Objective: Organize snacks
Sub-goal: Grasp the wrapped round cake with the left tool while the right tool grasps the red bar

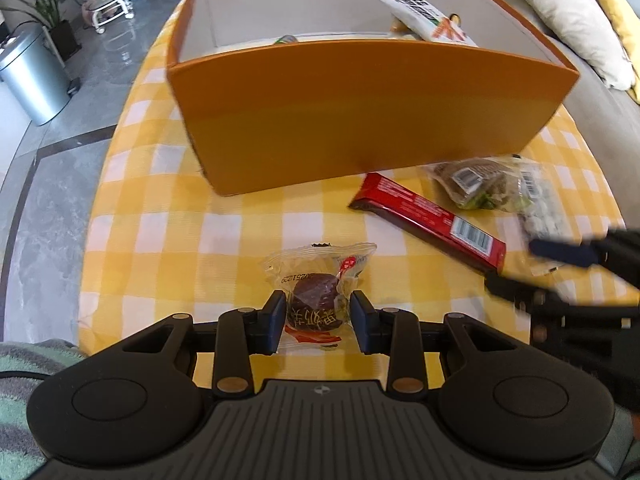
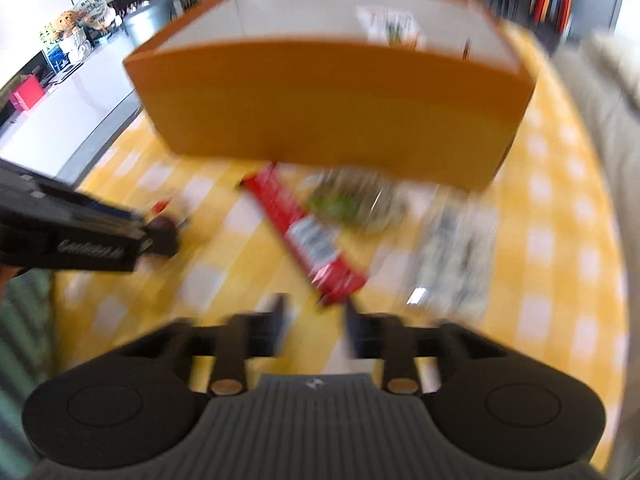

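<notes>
An orange box (image 1: pixel 360 116) stands on the yellow checked tablecloth (image 1: pixel 168 240) with a white snack packet (image 1: pixel 424 12) inside. My left gripper (image 1: pixel 319 320) is open, its fingers either side of a clear-wrapped dark round snack (image 1: pixel 316 300) lying on the cloth. A red snack bar (image 1: pixel 428 220) lies to the right, with a clear bag of brown-green snack (image 1: pixel 480 184) and a bag of white pieces (image 1: pixel 540 216) beyond. My right gripper (image 2: pixel 316 320) is open, just short of the red bar's (image 2: pixel 308 240) near end; that view is blurred.
A sofa with cushions (image 1: pixel 572 20) lies right of the table. A metal bin (image 1: pixel 28 72) and a plant (image 1: pixel 48 12) stand on the floor at left. The box (image 2: pixel 332 104) fills the far half of the table.
</notes>
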{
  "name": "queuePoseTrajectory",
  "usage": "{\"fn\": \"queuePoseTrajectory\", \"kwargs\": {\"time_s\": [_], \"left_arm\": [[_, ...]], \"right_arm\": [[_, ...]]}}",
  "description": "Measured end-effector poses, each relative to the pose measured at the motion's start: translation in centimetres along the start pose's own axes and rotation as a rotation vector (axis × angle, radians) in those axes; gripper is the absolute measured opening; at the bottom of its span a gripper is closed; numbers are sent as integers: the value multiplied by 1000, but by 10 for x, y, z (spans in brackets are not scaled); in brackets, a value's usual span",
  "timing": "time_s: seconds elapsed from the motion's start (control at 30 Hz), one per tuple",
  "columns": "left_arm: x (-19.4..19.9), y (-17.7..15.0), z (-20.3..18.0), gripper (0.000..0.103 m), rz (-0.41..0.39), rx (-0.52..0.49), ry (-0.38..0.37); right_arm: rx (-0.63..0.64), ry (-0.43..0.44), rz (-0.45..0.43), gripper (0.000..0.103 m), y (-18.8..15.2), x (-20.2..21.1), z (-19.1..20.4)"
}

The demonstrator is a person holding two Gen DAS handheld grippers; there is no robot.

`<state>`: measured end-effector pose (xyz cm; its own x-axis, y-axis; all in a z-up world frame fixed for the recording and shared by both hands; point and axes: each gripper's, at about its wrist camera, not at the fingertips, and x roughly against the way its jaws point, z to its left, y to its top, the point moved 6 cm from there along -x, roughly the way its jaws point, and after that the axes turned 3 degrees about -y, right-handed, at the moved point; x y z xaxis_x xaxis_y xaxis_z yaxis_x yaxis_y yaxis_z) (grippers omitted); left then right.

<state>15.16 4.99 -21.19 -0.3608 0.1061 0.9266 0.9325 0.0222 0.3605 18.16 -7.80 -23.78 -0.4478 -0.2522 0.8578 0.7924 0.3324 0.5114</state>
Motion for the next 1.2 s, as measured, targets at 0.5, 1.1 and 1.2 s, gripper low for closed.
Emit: {"fn": "queuePoseTrajectory", "kwargs": {"time_s": [0.5, 1.1, 1.2], "left_arm": [[-3, 0, 3, 39, 10, 12, 0], [-4, 1, 4, 43, 15, 21, -3], [-5, 1, 4, 45, 18, 20, -2]], "right_arm": [[40, 56, 13, 27, 12, -32, 6], [43, 89, 49, 42, -5, -6, 36], [49, 96, 29, 42, 0, -13, 39]]}}
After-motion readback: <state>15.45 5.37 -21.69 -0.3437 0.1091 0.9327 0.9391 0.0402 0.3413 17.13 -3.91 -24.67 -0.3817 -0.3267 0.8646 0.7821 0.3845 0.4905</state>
